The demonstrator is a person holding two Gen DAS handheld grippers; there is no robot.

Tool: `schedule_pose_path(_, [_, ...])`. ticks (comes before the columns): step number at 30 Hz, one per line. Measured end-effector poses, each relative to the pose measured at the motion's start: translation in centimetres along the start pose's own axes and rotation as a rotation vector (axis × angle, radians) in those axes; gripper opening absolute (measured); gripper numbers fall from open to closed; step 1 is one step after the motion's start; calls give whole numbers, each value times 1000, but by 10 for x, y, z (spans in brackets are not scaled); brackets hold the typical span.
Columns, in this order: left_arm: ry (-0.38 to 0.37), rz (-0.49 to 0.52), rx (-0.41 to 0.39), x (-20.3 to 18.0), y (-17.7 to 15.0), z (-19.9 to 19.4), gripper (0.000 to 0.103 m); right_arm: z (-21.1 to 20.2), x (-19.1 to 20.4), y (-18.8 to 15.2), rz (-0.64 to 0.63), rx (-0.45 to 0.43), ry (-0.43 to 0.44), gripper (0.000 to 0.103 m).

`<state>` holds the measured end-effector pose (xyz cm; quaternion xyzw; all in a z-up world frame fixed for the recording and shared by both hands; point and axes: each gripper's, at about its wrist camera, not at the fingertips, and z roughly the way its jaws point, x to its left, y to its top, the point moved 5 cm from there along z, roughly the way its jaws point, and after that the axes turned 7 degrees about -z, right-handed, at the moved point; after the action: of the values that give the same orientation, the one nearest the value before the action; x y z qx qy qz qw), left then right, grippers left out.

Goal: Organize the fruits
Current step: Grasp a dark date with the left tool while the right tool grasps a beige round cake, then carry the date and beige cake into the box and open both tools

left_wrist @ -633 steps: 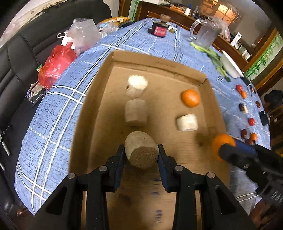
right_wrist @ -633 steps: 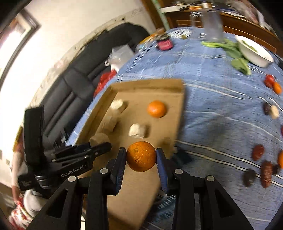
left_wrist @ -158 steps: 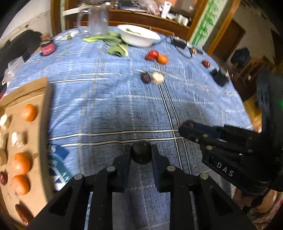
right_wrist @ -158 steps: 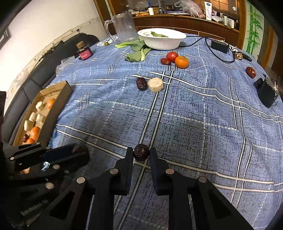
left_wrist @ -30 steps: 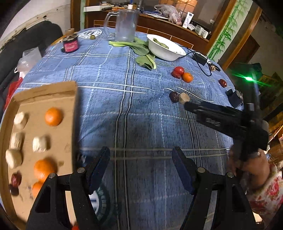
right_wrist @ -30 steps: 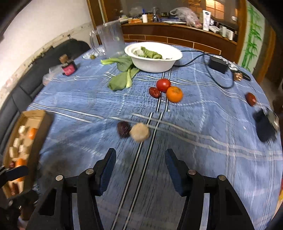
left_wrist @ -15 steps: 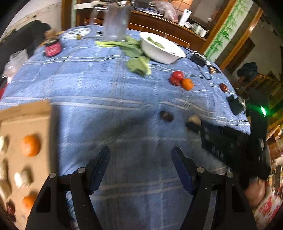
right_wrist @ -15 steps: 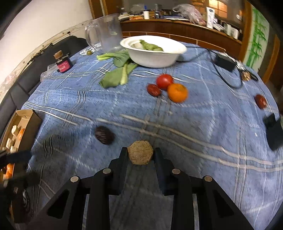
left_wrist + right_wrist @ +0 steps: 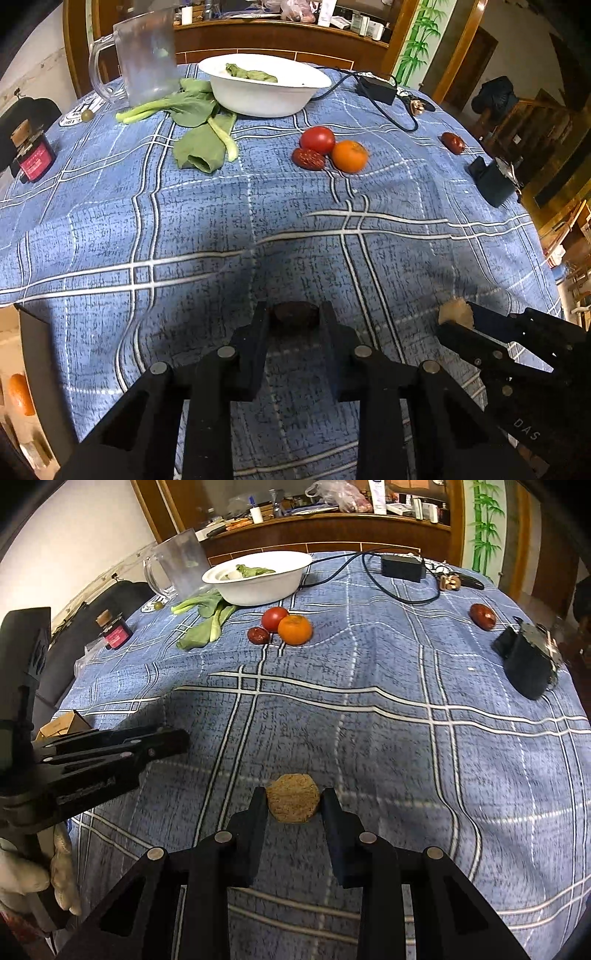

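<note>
While clamped, date [image 9: 295, 314] fills left tool [image 9: 294, 322].

Both units matte black plastic. Left gripper [image 9: 294, 325]: flat angular fingers [image 9: 255, 332], silver round rivets at linkage joints. Right gripper [image 9: 293, 805]: identical build; white "DAS" lettering, lower right. Pale glove, lower left.

Both fisheye views set low and close over the blue plaid tablecloth [image 9: 207, 206], looking along black fingers toward the far sideboard. Left view from left of the right one. Shared: white bowl [image 9: 264, 92] [image 9: 258, 579], tomato [image 9: 317, 139] [image 9: 274, 618], orange [image 9: 349, 156] [image 9: 294, 629], pitcher [image 9: 146, 55] [image 9: 181, 563].
</note>
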<state>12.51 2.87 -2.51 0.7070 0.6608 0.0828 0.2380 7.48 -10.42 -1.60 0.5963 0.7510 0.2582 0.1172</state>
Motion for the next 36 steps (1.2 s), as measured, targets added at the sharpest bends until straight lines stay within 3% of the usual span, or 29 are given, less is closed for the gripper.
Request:
schedule_pose_path(5, [0,-34,-25,7,-9,-20,25,-10,11,0,-14,-14,10,31])
schedule_pose_path(11, [-15,-144,-88,39,-29,-79,25,-25,55,6,-84,-28,73,32])
schedule_pose_path(15, [29,-241,-131,88,-52,-128,25,-31,110,15,-161,-33,158,32])
schedule_pose_path(20, [152,-399,-143,176,-97,-174,25,-34,197,21,-282,-25,276,32])
schedule_pose_path(23, [230,-453,-124,216,-125,-185,25,-29,245,17,-344,-2,330,32])
schedule_pose_path(26, [257,-488,-90,242,-146,-184,26,-17,282,10,-397,27,338,33])
schedule_pose_path(30, [248,-497,-63,261,-159,-178,26,-1,305,1,-411,68,338,33])
schedule_pose_path(36, [226,-431,-62,257,-150,-169,26,11,317,-7,-389,92,294,33])
